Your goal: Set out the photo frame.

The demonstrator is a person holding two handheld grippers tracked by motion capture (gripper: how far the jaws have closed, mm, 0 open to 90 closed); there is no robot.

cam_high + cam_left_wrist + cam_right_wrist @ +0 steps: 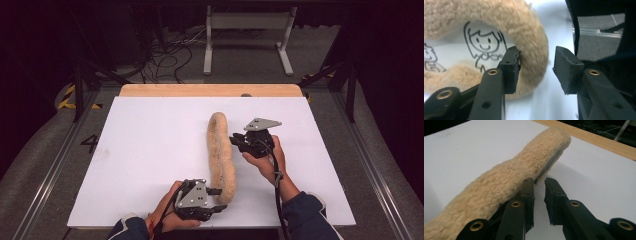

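A long tan fleece sleeve (220,150) lies lengthwise on the white tabletop (150,150), slightly wavy. At its near end sits my left gripper (220,199), pointing right. In the left gripper view the sleeve's curled end (524,25) stands between the open jaws (536,70); the left pad (510,70) touches the fleece and the right pad is apart from it. A white lining with a cartoon figure (484,42) shows inside the curl. My right gripper (233,141) is at the sleeve's right side, mid-length. Its jaws (539,195) stand a narrow gap apart with nothing between them, beside the sleeve (506,177).
A wooden strip (210,90) borders the table's far edge. Beyond it stand a white metal frame (247,30) and loose cables (170,55) on the floor. Bare white surface lies left and right of the sleeve.
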